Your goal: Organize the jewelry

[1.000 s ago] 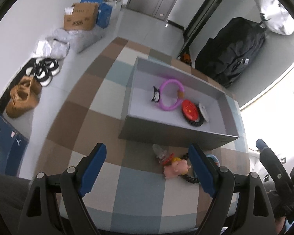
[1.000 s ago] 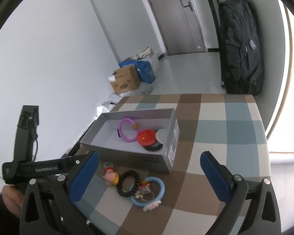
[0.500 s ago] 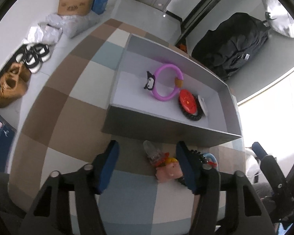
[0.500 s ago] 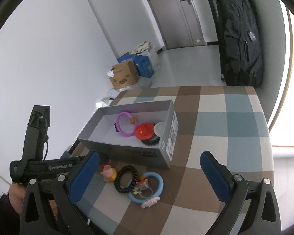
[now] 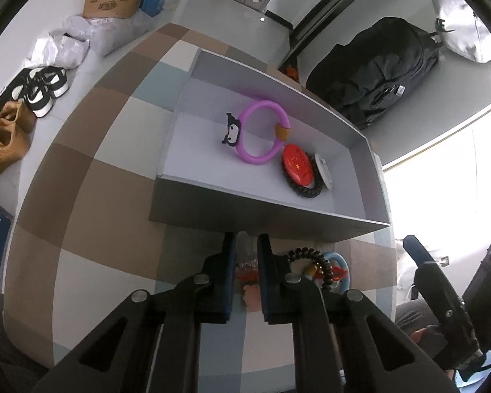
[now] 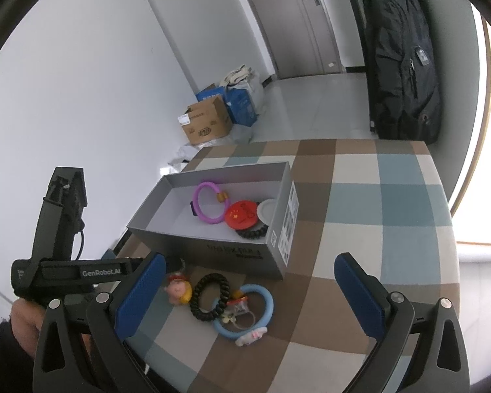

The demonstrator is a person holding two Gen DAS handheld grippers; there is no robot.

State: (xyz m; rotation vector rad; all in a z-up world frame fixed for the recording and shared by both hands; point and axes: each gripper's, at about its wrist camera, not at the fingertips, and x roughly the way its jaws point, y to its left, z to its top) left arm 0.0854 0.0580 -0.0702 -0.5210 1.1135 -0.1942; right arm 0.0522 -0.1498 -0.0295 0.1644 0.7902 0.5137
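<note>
A grey box (image 5: pixel 268 219) on the checked table holds a purple ring (image 5: pixel 262 136) and a red disc (image 5: pixel 299 165) on a black coil. In front of the box lie a pink pig charm (image 6: pixel 179 290), a black coil tie (image 6: pixel 209 296) and a blue ring (image 6: pixel 245 311). My left gripper (image 5: pixel 246 239) points down at the box's front wall. Its jaws are closing, and the pads press the pig charm's (image 5: pixel 250 298) clear and red end between them. My right gripper (image 6: pixel 250 260) hovers wide open over the loose pieces, holding nothing.
The table's near edge (image 6: pixel 278 370) curves close to the loose pieces. On the floor behind are a cardboard box (image 6: pixel 206 121), shoes (image 5: pixel 39 88) and a black backpack (image 6: pixel 402 65) against the wall. A hand (image 6: pixel 26 321) holds the left gripper's handle.
The left jaws went from wide open to nearly together around the pig charm's end, and the left gripper tipped further down toward the box. The right gripper stayed put.
</note>
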